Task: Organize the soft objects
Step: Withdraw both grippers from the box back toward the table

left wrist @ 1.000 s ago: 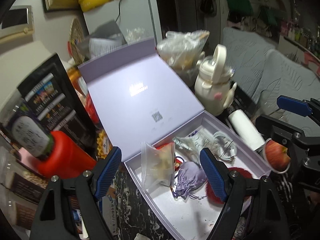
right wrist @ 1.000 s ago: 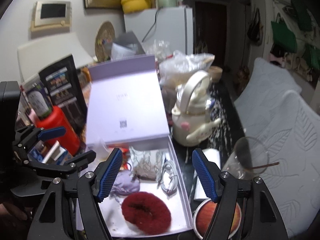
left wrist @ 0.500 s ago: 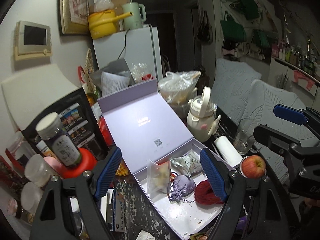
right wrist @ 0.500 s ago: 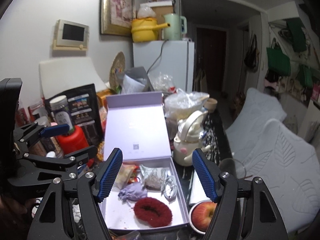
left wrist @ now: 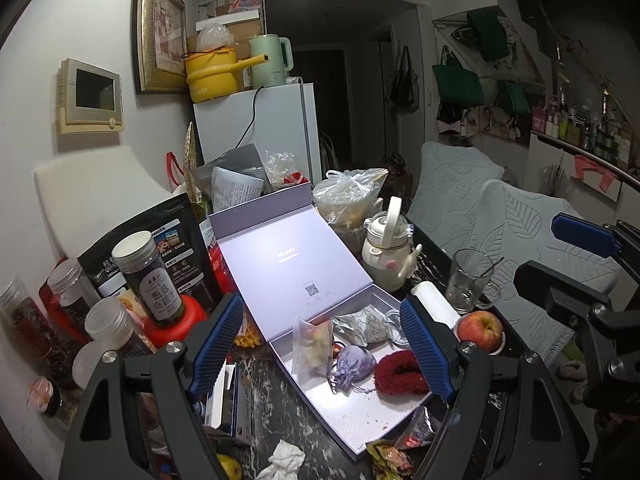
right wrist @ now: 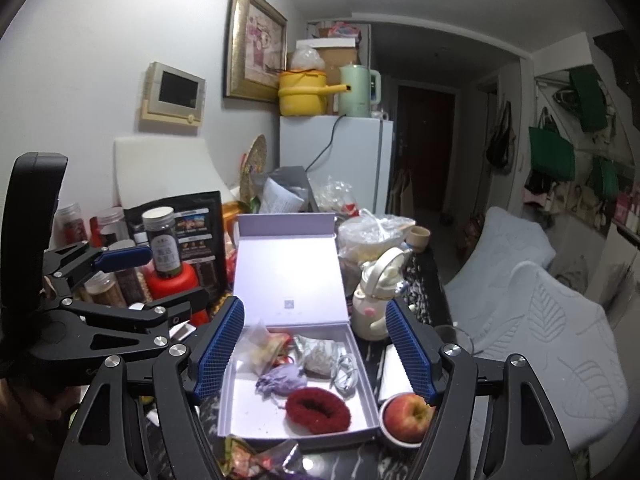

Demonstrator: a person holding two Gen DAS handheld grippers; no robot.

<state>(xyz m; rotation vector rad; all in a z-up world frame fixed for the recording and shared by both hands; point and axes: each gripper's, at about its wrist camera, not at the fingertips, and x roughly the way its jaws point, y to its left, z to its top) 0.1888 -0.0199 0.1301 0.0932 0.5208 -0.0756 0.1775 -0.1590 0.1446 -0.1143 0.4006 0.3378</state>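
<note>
Both sets of jaws stand wide apart and hold nothing: my left gripper [left wrist: 322, 338] and my right gripper [right wrist: 314, 346] hang above the lavender box [right wrist: 362, 364], clear of everything in it.

Progress looks good to me. Inside the box I see the red scrunchie [right wrist: 318, 406] at 6 o'clock of the tray, the purple pouch [right wrist: 282, 380] just beside it toward 10, the patterned fabric pouch [right wrist: 318, 354] at 12, a clear bag [right wrist: 260, 346] at 10 and a white cable [right wrist: 346, 368] at 3. So the soft things seem gathered already. What I judge is left: closing the lid [right wrist: 290, 276], which is propped open at the back, and maybe tidying the loose wrappers [right wrist: 244, 456] lying outside the front wall.

Now the views differ. From the left wrist I get the crumpled tissue [left wrist: 286, 458] at 6 o'clock and the drinking glass [left wrist: 466, 282] at 3, past the apple [left wrist: 480, 330]. From the right wrist the glass is mostly hidden behind my finger, but the tray's floor shows far more squarely, and I see my other gripper's side at 9 o'clock.
</note>
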